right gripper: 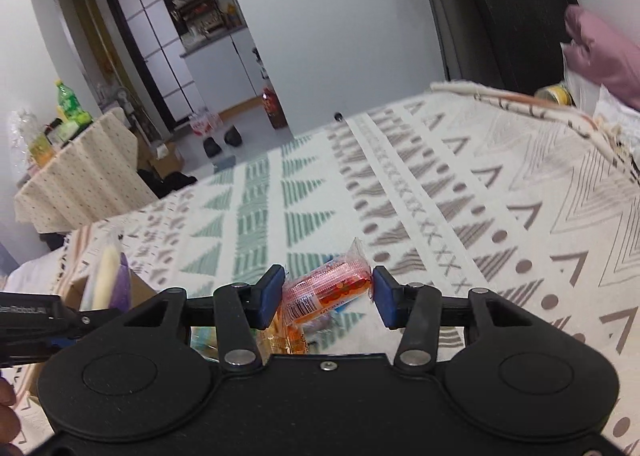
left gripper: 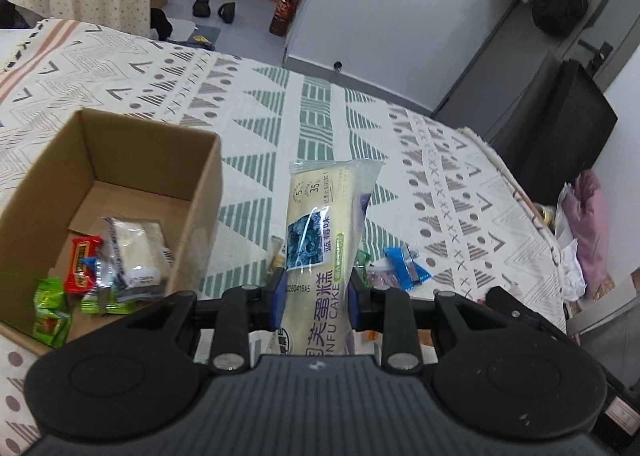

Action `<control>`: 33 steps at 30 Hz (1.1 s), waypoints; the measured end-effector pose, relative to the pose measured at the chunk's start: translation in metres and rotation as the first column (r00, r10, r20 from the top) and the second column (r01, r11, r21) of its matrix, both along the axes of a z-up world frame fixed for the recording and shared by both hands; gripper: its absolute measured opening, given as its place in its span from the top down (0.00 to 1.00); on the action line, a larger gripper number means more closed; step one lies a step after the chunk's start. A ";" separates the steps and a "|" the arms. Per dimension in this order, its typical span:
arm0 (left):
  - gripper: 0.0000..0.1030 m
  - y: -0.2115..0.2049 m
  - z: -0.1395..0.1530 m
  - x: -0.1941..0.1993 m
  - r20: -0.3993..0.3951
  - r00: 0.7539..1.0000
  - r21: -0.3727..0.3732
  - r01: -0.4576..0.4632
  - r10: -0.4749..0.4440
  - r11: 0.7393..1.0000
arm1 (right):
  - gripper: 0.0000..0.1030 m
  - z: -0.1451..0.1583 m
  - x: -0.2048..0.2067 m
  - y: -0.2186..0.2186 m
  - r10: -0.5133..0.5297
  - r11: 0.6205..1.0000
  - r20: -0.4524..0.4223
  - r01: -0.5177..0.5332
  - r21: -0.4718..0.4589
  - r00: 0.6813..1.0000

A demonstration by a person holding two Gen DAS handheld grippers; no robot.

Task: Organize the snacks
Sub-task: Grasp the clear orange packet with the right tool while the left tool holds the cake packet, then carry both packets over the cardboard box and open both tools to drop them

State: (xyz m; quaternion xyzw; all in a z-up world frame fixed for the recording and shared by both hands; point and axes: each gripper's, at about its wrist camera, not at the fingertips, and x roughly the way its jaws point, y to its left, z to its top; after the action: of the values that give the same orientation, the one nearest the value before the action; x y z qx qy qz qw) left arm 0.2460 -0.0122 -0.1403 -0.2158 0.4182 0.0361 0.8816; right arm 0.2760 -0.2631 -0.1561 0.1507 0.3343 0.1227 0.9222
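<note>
**Two grippers, each on one snack, over the patterned cloth**

The patterned cloth (left gripper: 304,128) fills most of both views, its green triangle bands running toward 12 o'clock. On it, at 9 o'clock in my left wrist view, stands the open cardboard box (left gripper: 200,192); inside lie a white packet (left gripper: 140,252), a red candy (left gripper: 82,264) and green candies (left gripper: 50,316), grouped toward the near corner.

My left gripper (left gripper: 316,298) is closed part-way: both blue pads press the sides of the cake packet (left gripper: 324,232), which stands up toward 12 o'clock, lifted clear of the cloth, just to the right of the box wall. In my right wrist view the same cake packet (right gripper: 106,276) appears at 9 o'clock, blurred.

My right gripper (right gripper: 329,296) has its jaws drawn in on the orange candy (right gripper: 328,288); the left pad touches its barcode end and the right pad its other end, the wrapper lying across the gap and tilted upward to the right.

Loose on the cloth at 3 o'clock of the left gripper lies a blue wrapper (left gripper: 406,268); more small wrappers (right gripper: 288,340) sit beneath my right jaws, too hidden to tell apart.
</note>
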 end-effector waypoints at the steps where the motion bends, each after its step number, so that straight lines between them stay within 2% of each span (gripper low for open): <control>1: 0.72 0.003 0.002 -0.002 0.005 1.000 -0.002 -0.004 0.004 1.000 | 0.54 0.005 -0.002 0.001 0.001 1.000 0.003 -0.001 0.008 1.000; 5: 0.72 0.012 0.013 -0.006 0.024 1.000 -0.018 -0.020 0.020 1.000 | 0.54 0.018 -0.006 0.010 0.010 0.999 0.015 -0.010 0.033 1.000; 19: 0.72 0.058 0.035 -0.011 0.082 0.993 -0.078 -0.082 0.088 0.994 | 0.54 0.057 -0.014 0.079 0.115 0.993 0.076 -0.117 0.030 0.990; 33: 0.72 0.120 0.034 -0.012 0.069 0.982 -0.121 -0.166 0.175 0.979 | 0.54 0.064 -0.009 0.149 0.183 0.981 0.107 -0.188 0.040 0.977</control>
State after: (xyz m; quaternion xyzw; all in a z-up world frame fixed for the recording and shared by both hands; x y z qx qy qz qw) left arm 0.2341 0.1081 -0.1066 -0.3025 0.3641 0.0789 0.8773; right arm 0.2670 -0.1136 -0.0917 0.1352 0.2960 0.2241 0.9186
